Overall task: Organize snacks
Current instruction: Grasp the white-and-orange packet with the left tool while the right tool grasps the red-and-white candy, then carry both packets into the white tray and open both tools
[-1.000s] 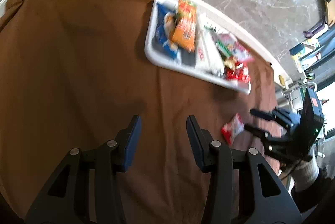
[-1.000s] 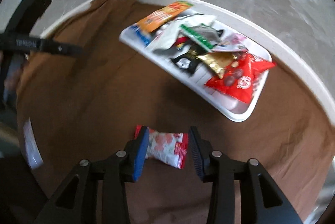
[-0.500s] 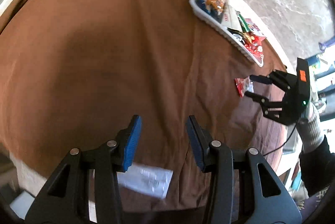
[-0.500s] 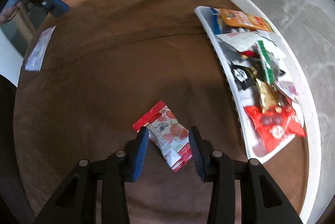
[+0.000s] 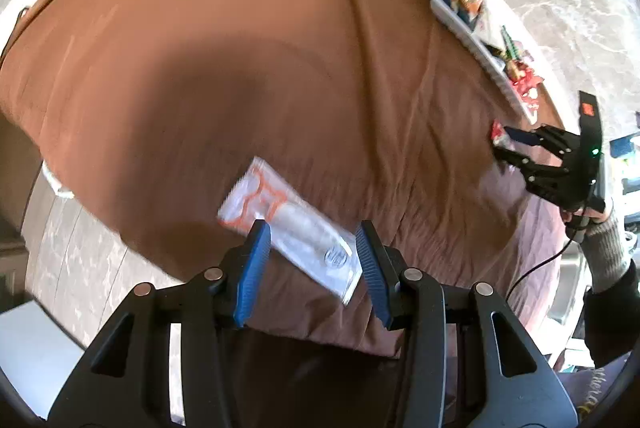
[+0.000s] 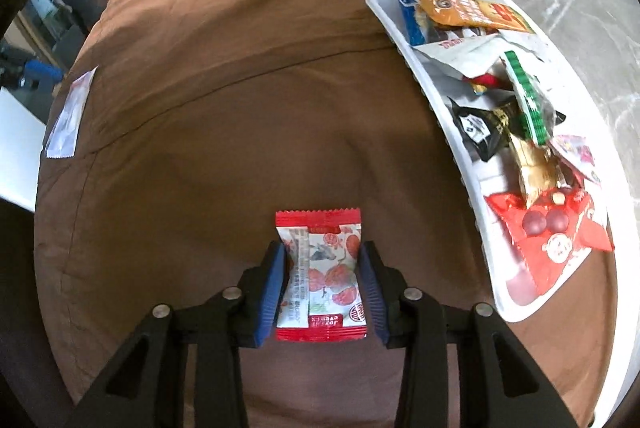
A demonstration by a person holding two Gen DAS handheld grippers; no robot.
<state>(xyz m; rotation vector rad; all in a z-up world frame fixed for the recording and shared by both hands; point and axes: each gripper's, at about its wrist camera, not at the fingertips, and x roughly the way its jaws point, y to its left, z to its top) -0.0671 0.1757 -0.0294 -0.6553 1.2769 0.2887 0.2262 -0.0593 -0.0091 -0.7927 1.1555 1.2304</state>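
1. Plainly, two loose snacks are left on the brown cloth (image 6: 224,76): a red packet (image 6: 320,274) and a clear packet (image 5: 288,224). The white tray (image 6: 452,132), already piled with wrappers, lies at three o'clock in the right wrist view.
2. The red packet is bracketed by the right gripper (image 6: 322,278), at six o'clock in that view. The jaws have just been closing with the packet between them; the pads appear to be at its long edges, but a firm pinch cannot be confirmed.
3. The clear packet is seen below the left gripper (image 5: 312,264), slanting from ten o'clock to four o'clock. The jaws are held apart, and nothing is gripped.
4. Both packets are judged light, thin and crinkly, with a slick film that may slide under the pads. The contents may be crushable, so a gentle squeeze is advised.
5. The red packet is best taken across its narrow middle, clear of the crimped ends, which would fold.
6. The clear packet is best taken across its width near the centre, after the jaws are squared to its slant; otherwise it may swivel.
7. The soft cloth could be caught along with a flat packet if the pads are brought too low.
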